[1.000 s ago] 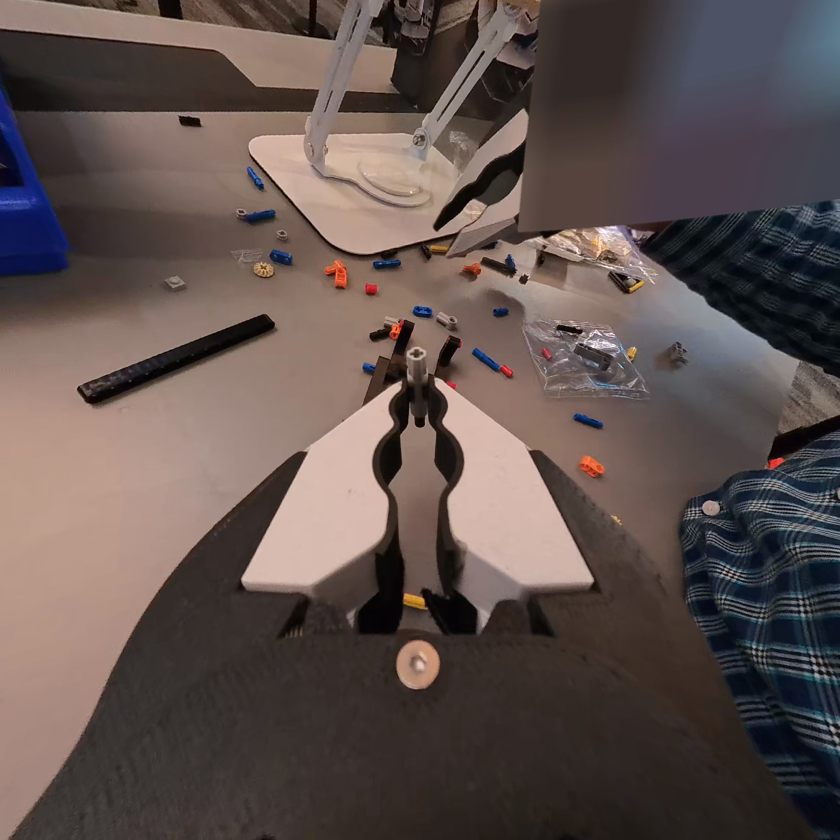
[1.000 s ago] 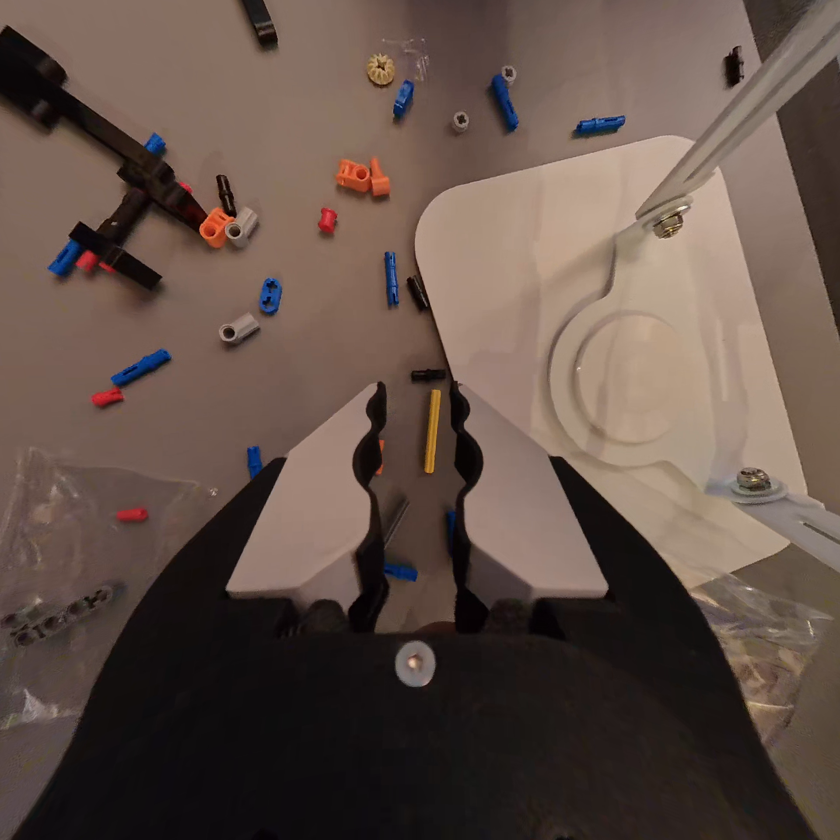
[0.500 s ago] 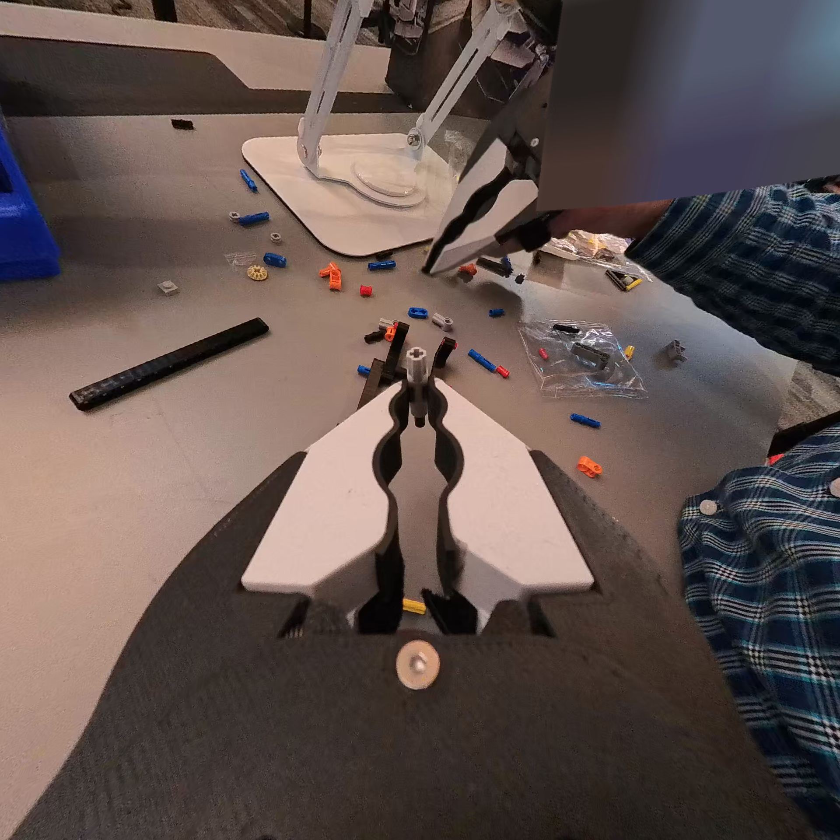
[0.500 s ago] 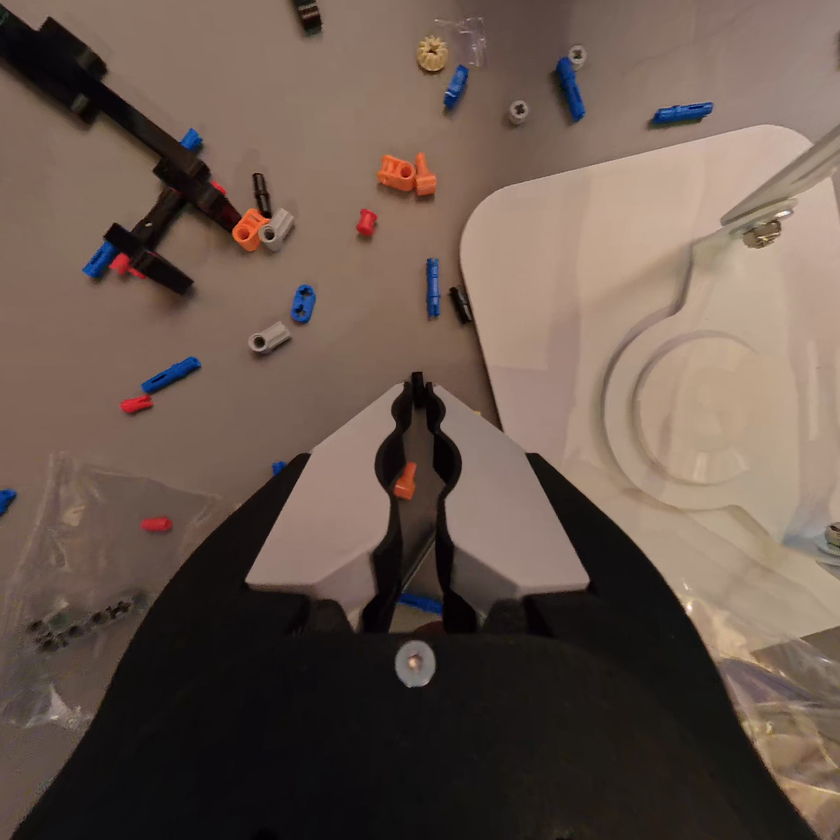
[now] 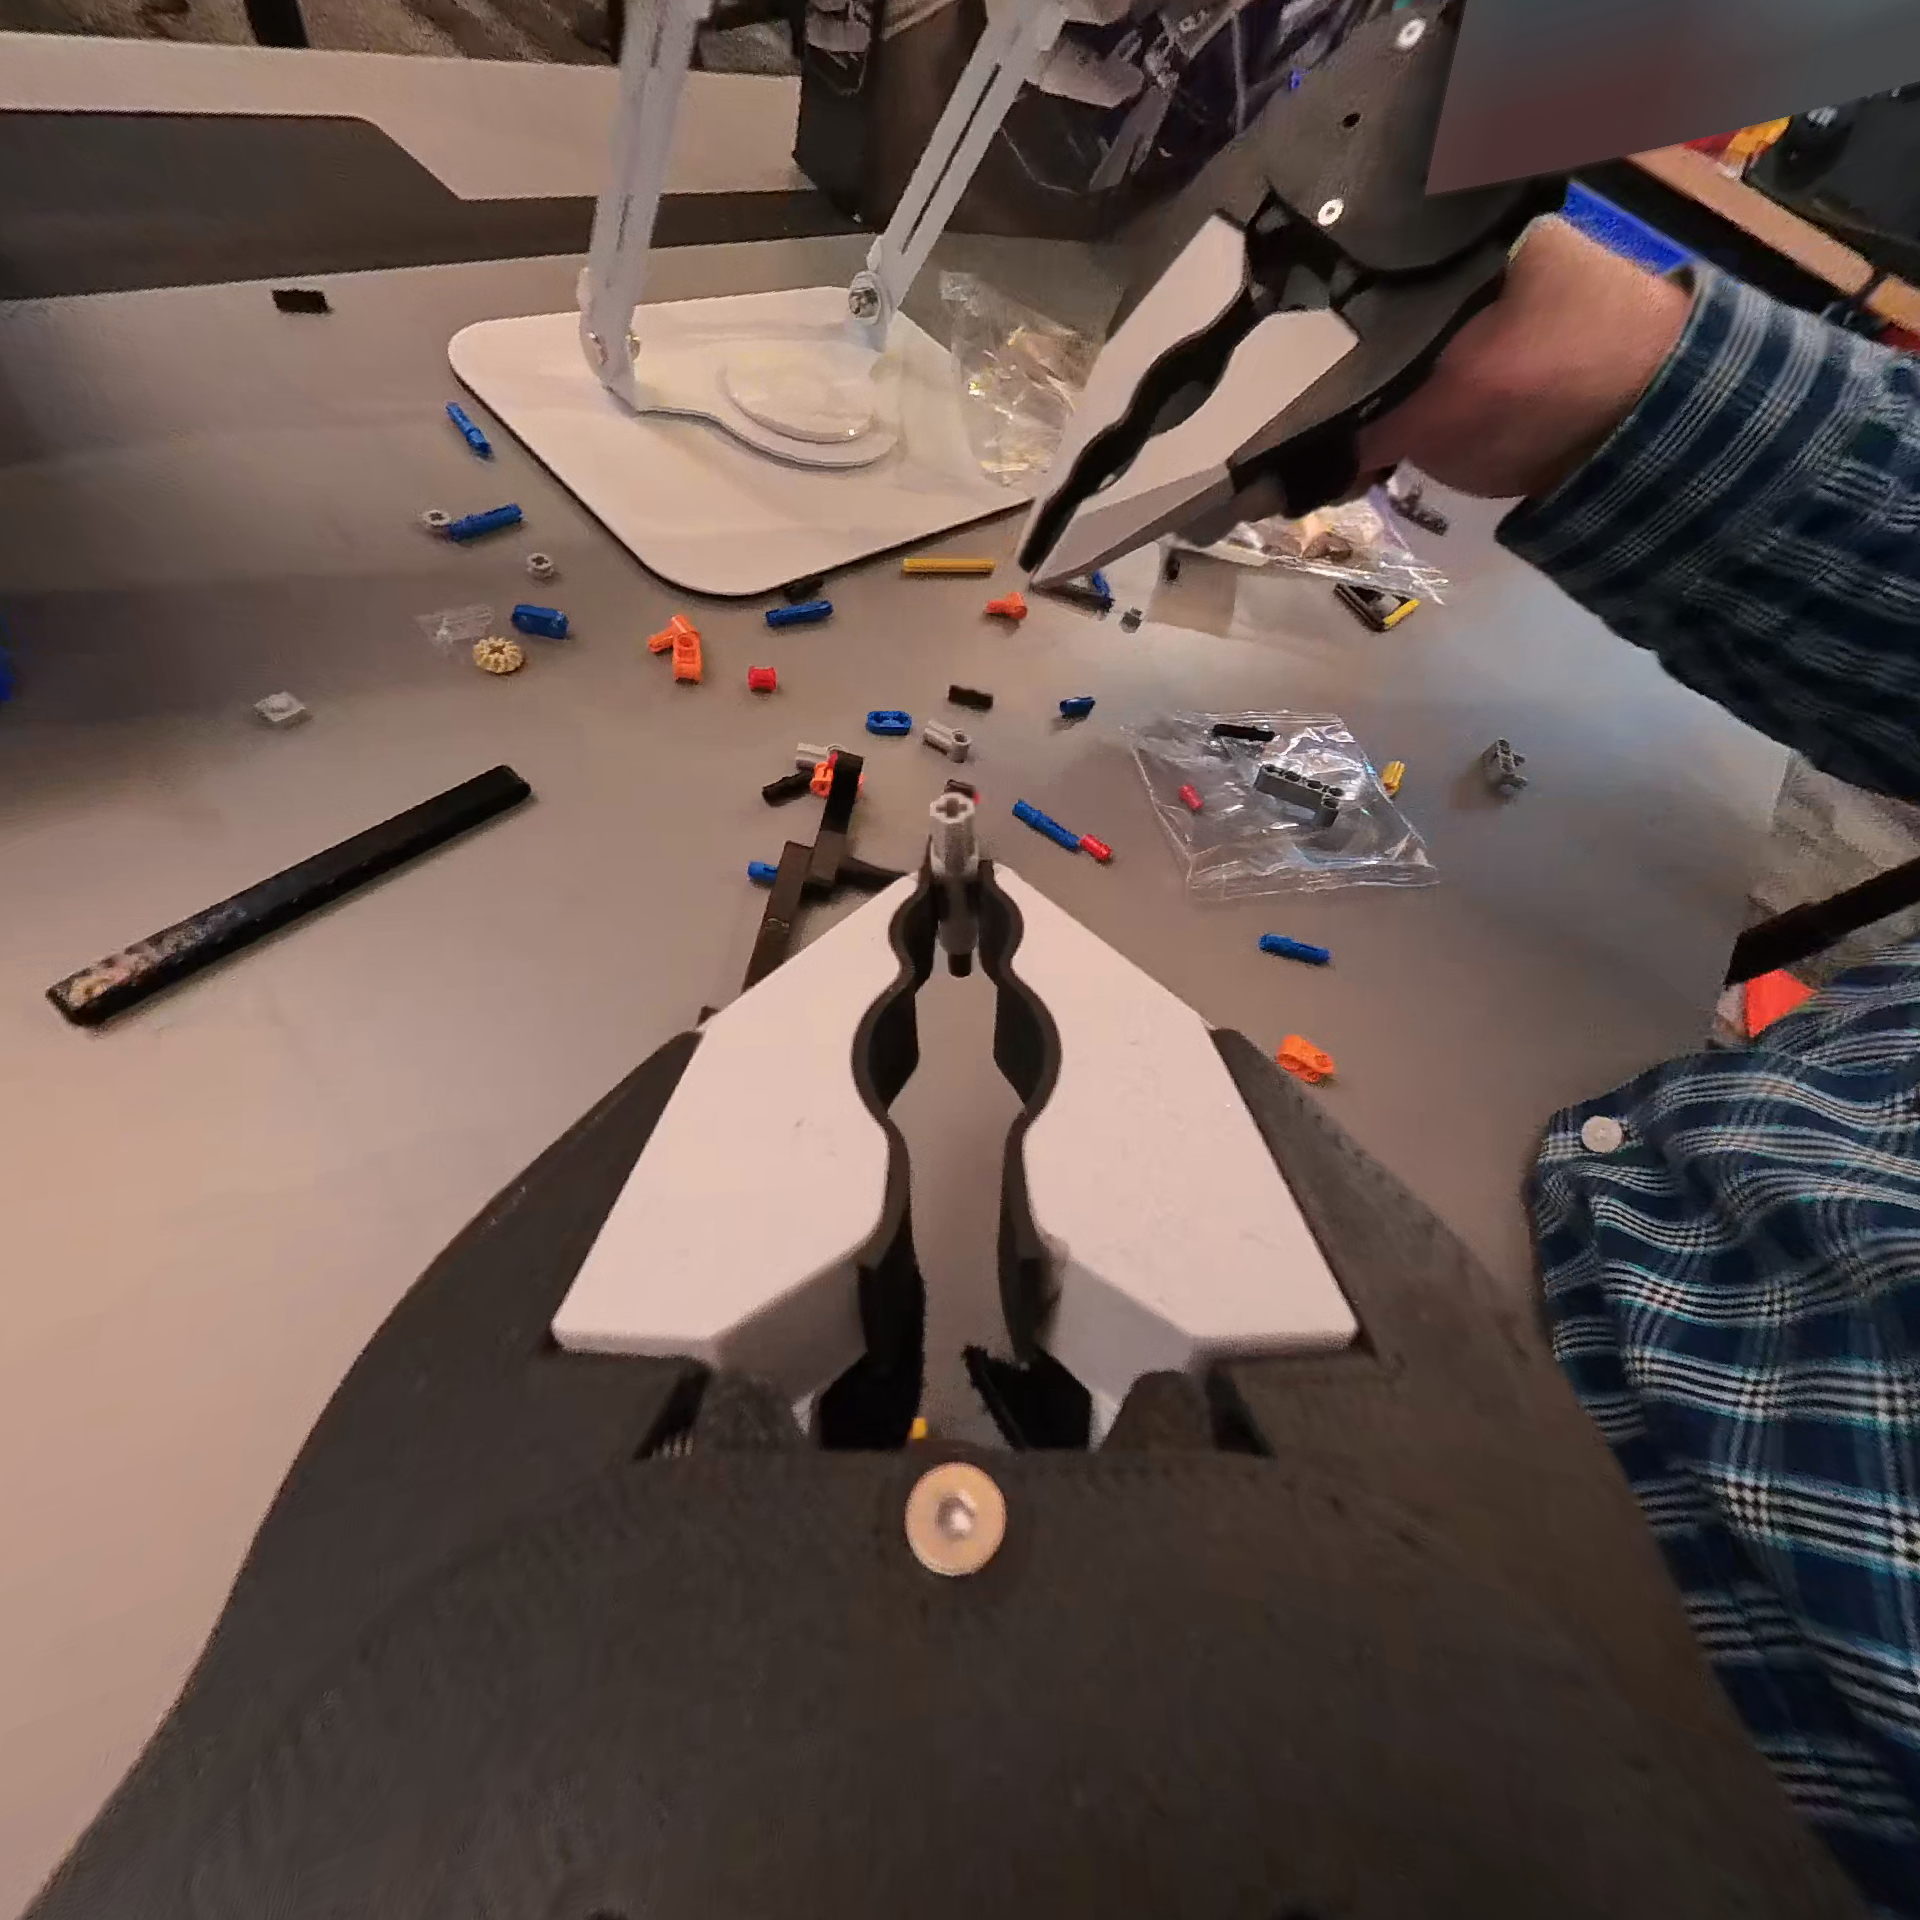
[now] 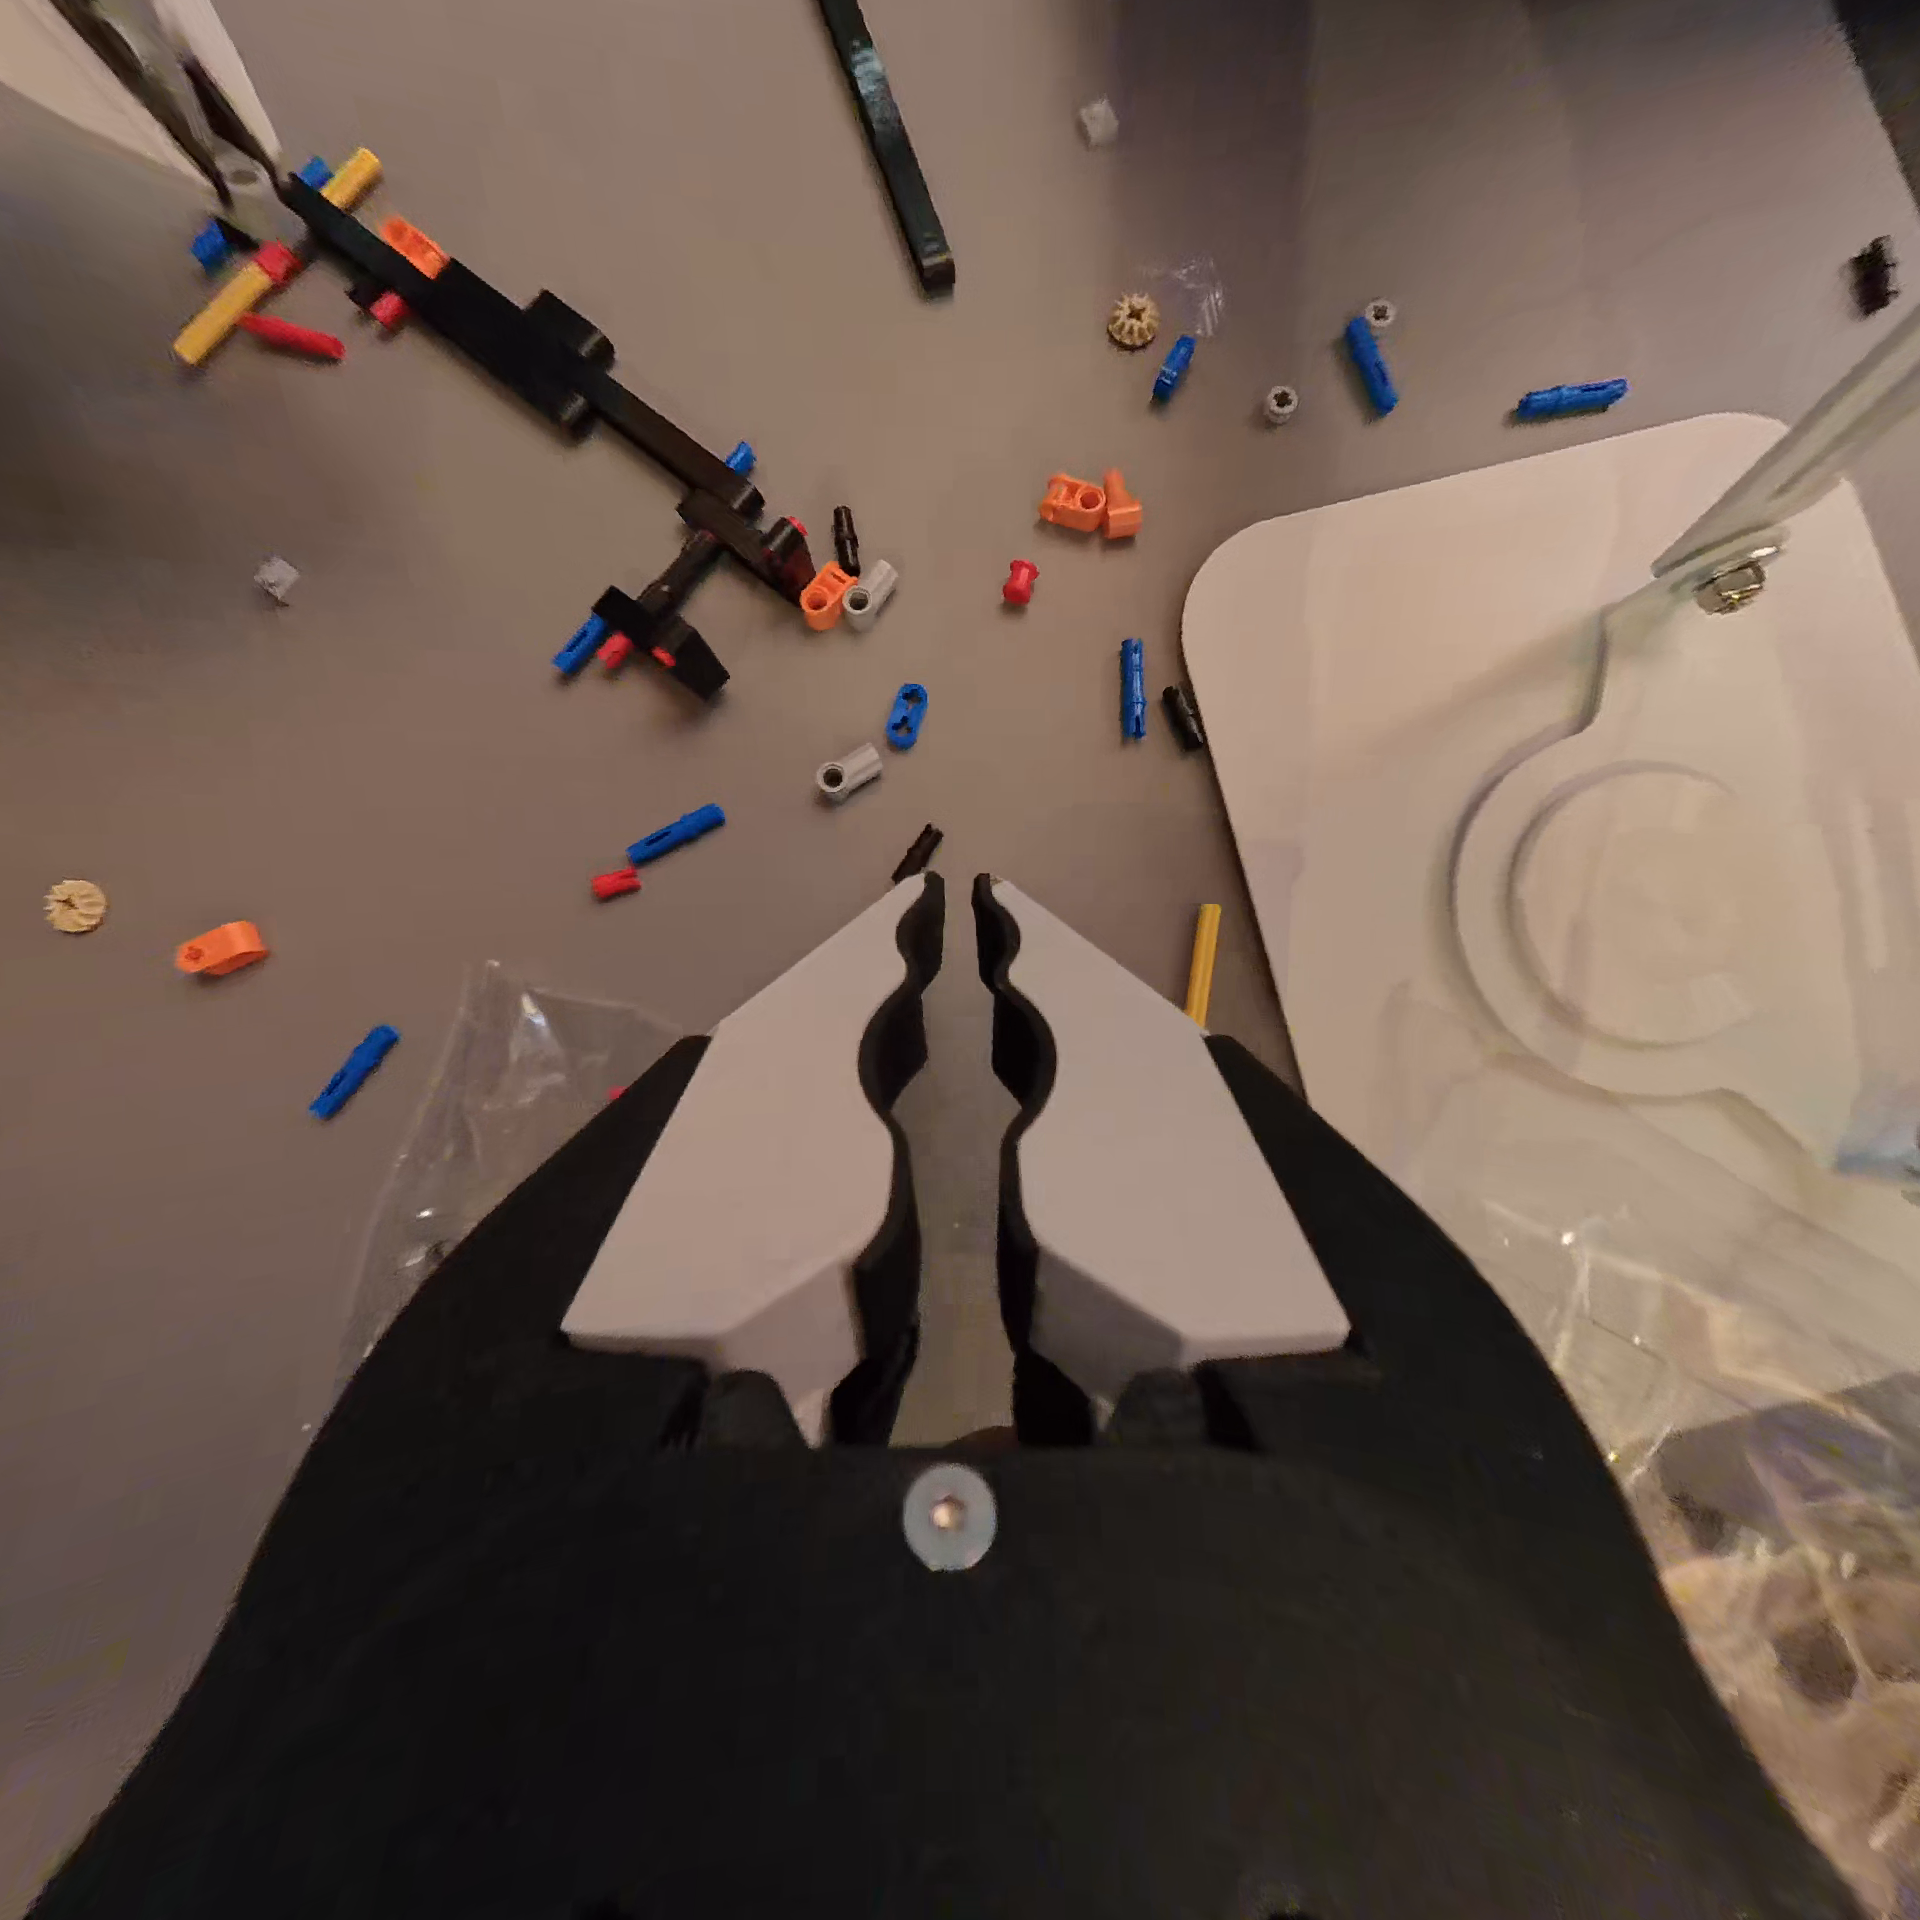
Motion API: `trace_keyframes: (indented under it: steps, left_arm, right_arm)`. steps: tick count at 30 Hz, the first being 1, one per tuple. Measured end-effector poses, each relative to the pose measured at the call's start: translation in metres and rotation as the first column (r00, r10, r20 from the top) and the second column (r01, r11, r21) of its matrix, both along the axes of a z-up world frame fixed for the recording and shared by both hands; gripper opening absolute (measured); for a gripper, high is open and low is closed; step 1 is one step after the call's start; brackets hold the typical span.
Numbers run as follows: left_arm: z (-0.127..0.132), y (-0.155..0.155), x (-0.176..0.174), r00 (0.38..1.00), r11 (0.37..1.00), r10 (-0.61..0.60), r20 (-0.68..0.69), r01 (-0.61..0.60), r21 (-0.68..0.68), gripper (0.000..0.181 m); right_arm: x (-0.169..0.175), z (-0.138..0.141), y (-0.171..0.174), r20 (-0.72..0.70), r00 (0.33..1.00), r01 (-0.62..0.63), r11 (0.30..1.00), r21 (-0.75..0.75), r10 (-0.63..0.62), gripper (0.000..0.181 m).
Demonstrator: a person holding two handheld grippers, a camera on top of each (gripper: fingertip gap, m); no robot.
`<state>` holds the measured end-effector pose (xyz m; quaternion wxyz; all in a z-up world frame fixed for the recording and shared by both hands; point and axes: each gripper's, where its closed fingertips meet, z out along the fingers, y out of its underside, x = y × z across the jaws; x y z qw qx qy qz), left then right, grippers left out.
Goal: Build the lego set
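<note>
My left gripper (image 5: 954, 891) is shut on a small grey axle connector (image 5: 952, 831), held upright above the grey table. The half-built black beam assembly (image 5: 821, 852) lies just beyond it, and shows whole in the right wrist view (image 6: 520, 332). My right gripper (image 6: 956, 883) hovers low over the table with its jaws a narrow gap apart and empty. A small black pin (image 6: 918, 850) lies on the table just ahead of its tips. The right gripper (image 5: 1034, 566) also shows in the left wrist view, by the white stand's corner.
Loose blue, red, orange and grey pieces are scattered between the grippers. A yellow axle (image 6: 1203, 961) lies by the white stand base (image 6: 1455, 623). Clear bags (image 5: 1288, 800) (image 6: 1714, 1455) lie at the right. A long black bar (image 5: 291, 894) lies at the left. A person's plaid sleeve (image 5: 1766, 499) shows. Left tips to right tips: about 15 centimetres. My left gripper's tips are some 15 centimetres from the long black bar (image 5: 291, 894).
The right gripper closed on the black pin beside the yellow axle, carried it left, then opened slightly. The pin now lies on the table. The left gripper has barely moved.
</note>
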<state>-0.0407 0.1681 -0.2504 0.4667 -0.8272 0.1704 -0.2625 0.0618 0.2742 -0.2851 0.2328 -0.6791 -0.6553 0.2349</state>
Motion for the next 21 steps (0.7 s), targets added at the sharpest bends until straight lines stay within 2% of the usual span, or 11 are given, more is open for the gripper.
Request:
trace_keyframes:
  steps: [5,9,13,17,21]
  left_arm:
    - [0.002,0.001,0.023,0.996,0.998,-0.061,-0.072,0.062,0.005,0.005]
    - [0.004,0.005,0.048,0.972,0.987,-0.160,-0.172,0.162,-0.005,0.005]
    - [0.004,0.008,0.076,0.936,0.965,-0.262,-0.235,0.261,-0.033,0.005]
    - [-0.002,0.011,0.092,0.895,0.953,-0.295,-0.334,0.299,-0.041,0.005]
    - [0.002,0.010,0.107,0.903,0.947,-0.315,-0.292,0.317,-0.041,0.004]
  right_arm:
    - [0.003,0.030,-0.028,-0.105,0.994,-0.028,0.998,-0.050,0.022,0.002]
    - [-0.007,0.063,-0.055,-0.263,0.965,-0.060,0.989,-0.135,0.022,0.011]
    - [-0.021,0.085,-0.086,-0.392,0.920,-0.114,0.975,-0.190,0.031,0.019]
    - [-0.028,0.088,-0.104,-0.429,0.903,-0.137,0.957,-0.256,0.014,0.018]
    - [-0.025,0.078,-0.114,-0.405,0.914,-0.137,0.953,-0.269,0.018,0.016]
